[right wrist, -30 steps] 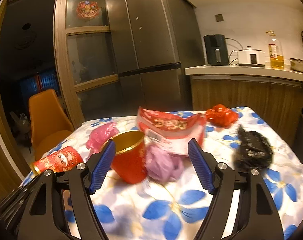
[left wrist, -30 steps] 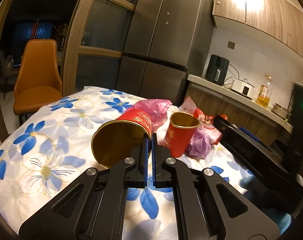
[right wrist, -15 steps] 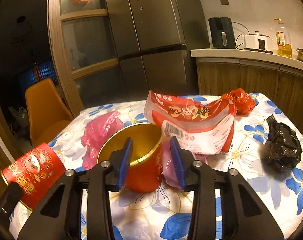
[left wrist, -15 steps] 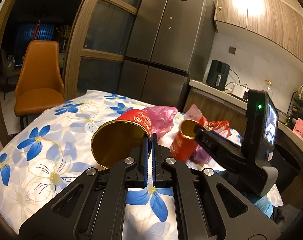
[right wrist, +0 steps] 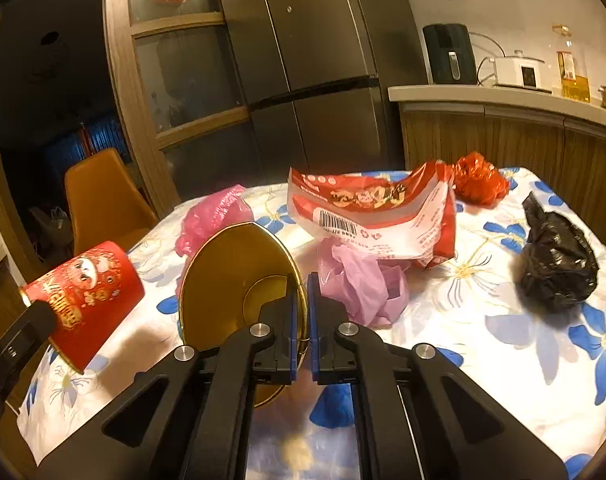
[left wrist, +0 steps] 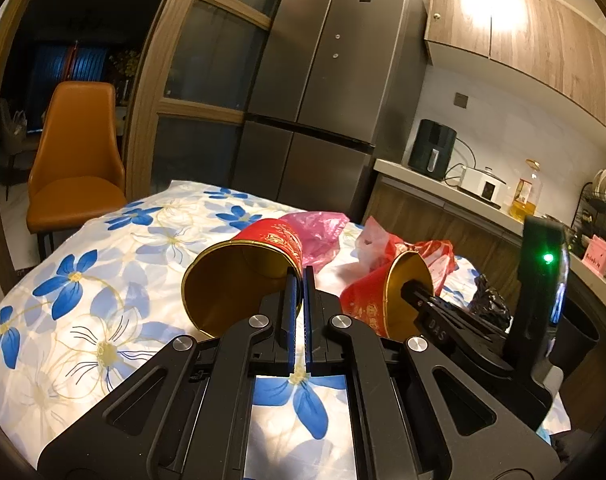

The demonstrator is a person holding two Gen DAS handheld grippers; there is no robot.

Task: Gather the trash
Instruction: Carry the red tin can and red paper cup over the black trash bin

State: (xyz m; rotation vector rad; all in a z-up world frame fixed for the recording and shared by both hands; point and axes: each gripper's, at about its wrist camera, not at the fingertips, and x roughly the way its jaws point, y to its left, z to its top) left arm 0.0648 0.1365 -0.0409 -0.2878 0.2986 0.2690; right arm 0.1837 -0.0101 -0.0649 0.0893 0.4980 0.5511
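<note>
Two red paper cups with gold insides are tipped over the flowered table (right wrist: 523, 340). My left gripper (left wrist: 297, 280) is shut on the rim of the first cup (left wrist: 239, 280), whose mouth faces the camera; this cup (right wrist: 83, 292) also shows at the left of the right wrist view. My right gripper (right wrist: 301, 284) is closing tight on the rim of the second cup (right wrist: 239, 280), one pad inside and one outside. From the left wrist view, that second cup (left wrist: 375, 300) hangs tilted on the right gripper (left wrist: 411, 286).
Loose trash lies behind the cups: a pink bag (right wrist: 215, 220), a red-and-white snack wrapper (right wrist: 375, 216), a purple bag (right wrist: 359, 280), a red bag (right wrist: 479, 180) and a black bag (right wrist: 555, 268). An orange chair (left wrist: 79, 152) stands left; a counter (left wrist: 443, 188) runs right.
My right gripper went from wide open to shut on the second cup's rim, and that cup tipped from upright to leaning. The left gripper kept its hold and stayed put.
</note>
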